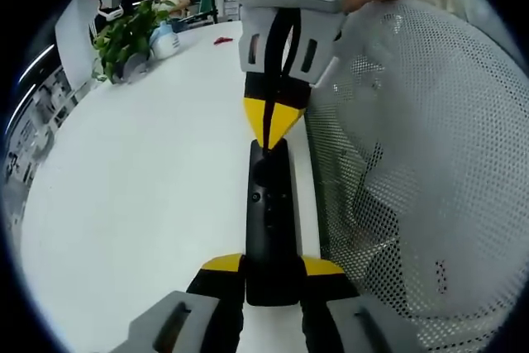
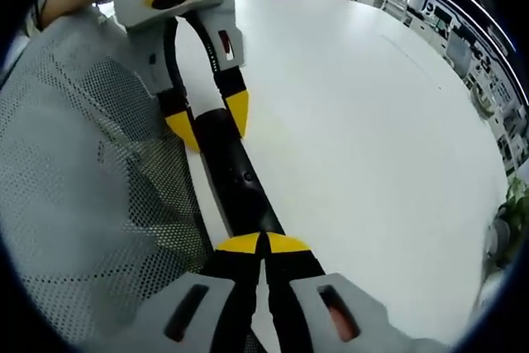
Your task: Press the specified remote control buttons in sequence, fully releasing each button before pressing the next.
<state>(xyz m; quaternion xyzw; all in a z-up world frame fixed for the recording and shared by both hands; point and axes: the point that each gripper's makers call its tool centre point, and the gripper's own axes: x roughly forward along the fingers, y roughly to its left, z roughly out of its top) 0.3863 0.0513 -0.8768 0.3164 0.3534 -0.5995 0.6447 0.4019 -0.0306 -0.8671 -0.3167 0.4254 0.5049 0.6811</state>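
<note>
- The black remote (image 1: 269,221) lay lengthwise near the edge of the white counter (image 1: 149,171), just beside a mesh chair back (image 1: 421,146).
- The left gripper (image 1: 271,274) had its jaws closed against the remote's near end, one yellow tip on each side, holding it steady.
- The right gripper (image 2: 263,244) had its jaws closed together with nothing between them, the joined tips resting on the remote's (image 2: 235,173) upper face at the other end, seemingly at a press.
- If the tips sat off the intended button (image 1: 255,197), the press would likely register wrong or not at all; the pictures did not show which button lay under them.
- A hard push could tip or slide the remote towards the counter edge, should the left hold be loose.
- Lifting too little between presses might leave a button half-held.
- A potted plant (image 1: 124,39) stood well apart.
</note>
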